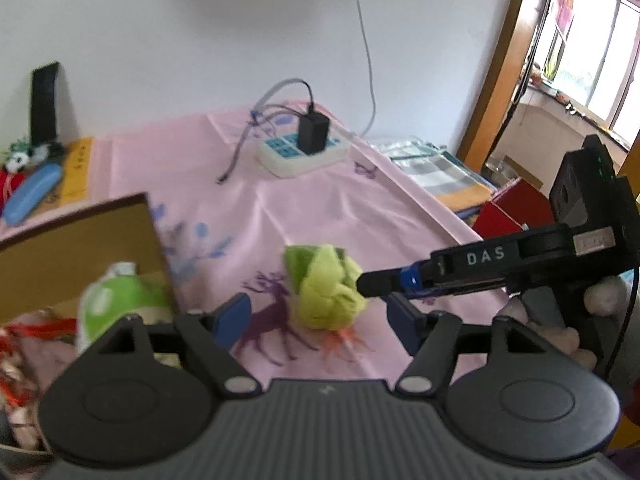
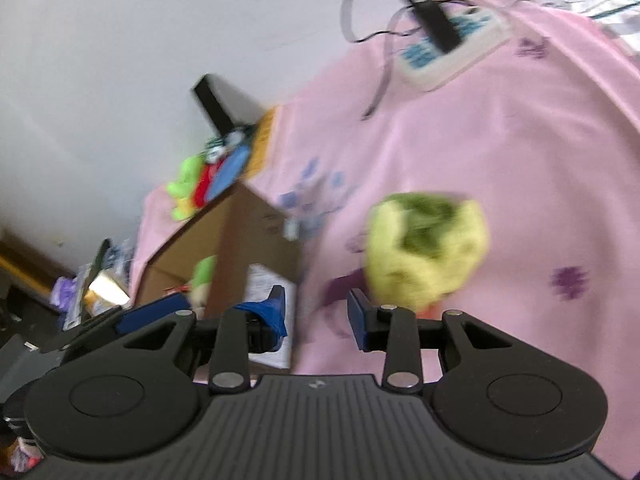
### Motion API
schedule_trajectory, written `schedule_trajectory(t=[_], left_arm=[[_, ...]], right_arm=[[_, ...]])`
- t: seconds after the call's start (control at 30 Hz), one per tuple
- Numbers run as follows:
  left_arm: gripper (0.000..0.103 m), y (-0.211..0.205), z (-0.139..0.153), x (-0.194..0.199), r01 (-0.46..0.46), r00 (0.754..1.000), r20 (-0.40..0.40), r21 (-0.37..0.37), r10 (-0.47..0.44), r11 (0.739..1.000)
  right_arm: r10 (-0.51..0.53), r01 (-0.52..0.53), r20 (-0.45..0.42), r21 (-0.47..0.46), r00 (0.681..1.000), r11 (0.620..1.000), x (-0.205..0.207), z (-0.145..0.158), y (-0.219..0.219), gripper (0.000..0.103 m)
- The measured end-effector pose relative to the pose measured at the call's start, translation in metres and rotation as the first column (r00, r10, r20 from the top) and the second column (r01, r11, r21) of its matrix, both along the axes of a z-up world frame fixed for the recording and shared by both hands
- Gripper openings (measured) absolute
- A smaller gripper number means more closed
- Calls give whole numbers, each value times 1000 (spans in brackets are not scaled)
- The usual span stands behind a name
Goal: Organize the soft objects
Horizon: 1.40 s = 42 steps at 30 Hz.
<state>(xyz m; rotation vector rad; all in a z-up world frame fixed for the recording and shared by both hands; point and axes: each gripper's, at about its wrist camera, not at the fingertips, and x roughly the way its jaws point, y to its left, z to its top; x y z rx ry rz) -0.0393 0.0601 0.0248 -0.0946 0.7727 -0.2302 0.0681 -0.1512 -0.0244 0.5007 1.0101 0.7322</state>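
A yellow-green soft plush toy (image 1: 326, 286) lies on the pink cloth (image 1: 320, 200); it also shows in the right wrist view (image 2: 426, 252). My left gripper (image 1: 320, 320) is open, with the toy just ahead between its blue fingers. My right gripper (image 2: 316, 314) is open and empty; the toy lies ahead and to its right. In the left wrist view its finger (image 1: 384, 280) reaches the toy's right side. A cardboard box (image 1: 72, 248) at left holds a green and white plush (image 1: 116, 300).
A white power strip (image 1: 300, 152) with a black adapter and cables sits at the back of the cloth. A blue case (image 1: 32, 192) and small toys lie far left. Folded fabrics (image 1: 440, 172) and a red box (image 1: 508, 208) lie right.
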Motion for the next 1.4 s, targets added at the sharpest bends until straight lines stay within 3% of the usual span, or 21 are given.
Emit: schedule_trajectory(t=[0.3, 0.7, 1.4], left_arm=[[70, -37, -33, 37, -109, 983, -142, 60, 117, 992], [71, -50, -43, 50, -189, 957, -194, 157, 218, 969], [73, -46, -51, 50, -225, 934, -226, 224, 275, 948]], right_arm=[[-11, 9, -23, -47, 1000, 999, 24, -18, -38, 19], [54, -56, -36, -67, 998, 996, 36, -23, -32, 19], [93, -98, -54, -104, 994, 990, 37, -29, -16, 19]])
